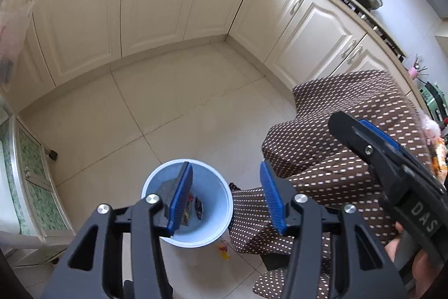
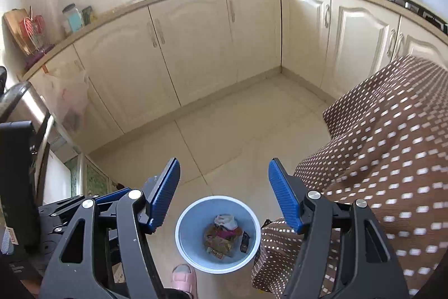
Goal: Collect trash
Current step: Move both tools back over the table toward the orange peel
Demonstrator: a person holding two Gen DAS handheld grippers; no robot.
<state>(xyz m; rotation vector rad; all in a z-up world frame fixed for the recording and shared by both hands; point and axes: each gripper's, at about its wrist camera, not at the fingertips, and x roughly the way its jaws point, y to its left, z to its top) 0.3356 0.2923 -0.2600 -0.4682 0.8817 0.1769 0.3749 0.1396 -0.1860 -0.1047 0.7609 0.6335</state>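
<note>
A light blue trash bin point(image 1: 218, 201) stands on the tiled floor below both grippers; it also shows in the right wrist view point(image 2: 184, 231). Several wrappers point(image 2: 221, 236) and a crumpled tissue point(image 2: 225, 221) lie in it. My left gripper point(image 1: 225, 196) is open and empty, above the bin. My right gripper point(image 2: 224, 199) is open and empty, directly above the bin; its side shows at the right of the left wrist view point(image 1: 392, 164). A yellow-red wrapper point(image 1: 224, 250) lies on the floor beside the bin.
A table under a brown dotted cloth point(image 2: 392, 159) stands right of the bin. Cream kitchen cabinets point(image 2: 196, 46) run along the back and right. A person's pink slipper point(image 2: 183, 279) is by the bin. A low green-patterned cabinet point(image 1: 36, 187) stands at left.
</note>
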